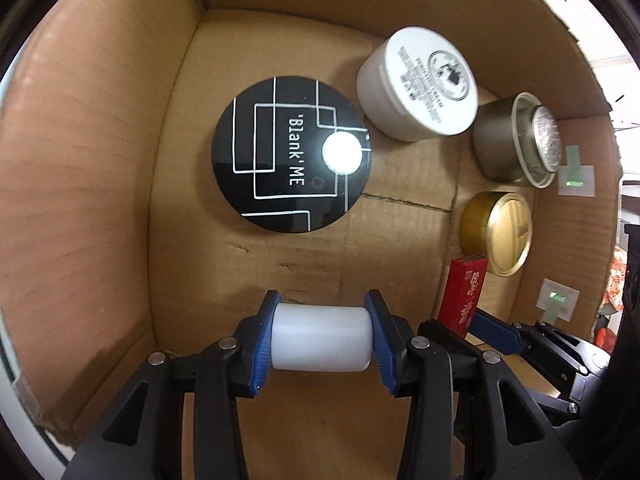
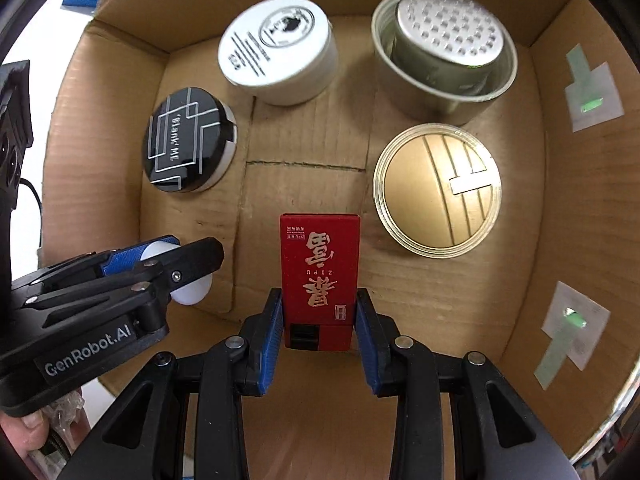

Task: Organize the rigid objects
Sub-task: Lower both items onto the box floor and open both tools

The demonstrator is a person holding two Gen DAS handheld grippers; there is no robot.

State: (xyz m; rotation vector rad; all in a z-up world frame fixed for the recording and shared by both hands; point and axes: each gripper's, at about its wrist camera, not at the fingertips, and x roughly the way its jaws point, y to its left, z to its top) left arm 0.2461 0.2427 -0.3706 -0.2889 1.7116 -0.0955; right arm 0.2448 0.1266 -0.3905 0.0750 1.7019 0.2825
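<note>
Red box (image 2: 318,280), white cylinder (image 1: 322,338)

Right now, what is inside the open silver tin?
Inside the silver tin sits a smaller metal canister with a dimpled top, nearly filling it. The tin's floor beneath is covered.

Packing spot of unclear kind: cardboard box (image 2: 532,184) of cosmetic jars (image 2: 280,56).

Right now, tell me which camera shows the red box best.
The right wrist view: the red box sits centred between the right gripper, its whole printed face readable. The left wrist view catches only a tilted sliver of the red box at the edge, partly behind the right gripper's blue finger.
</note>
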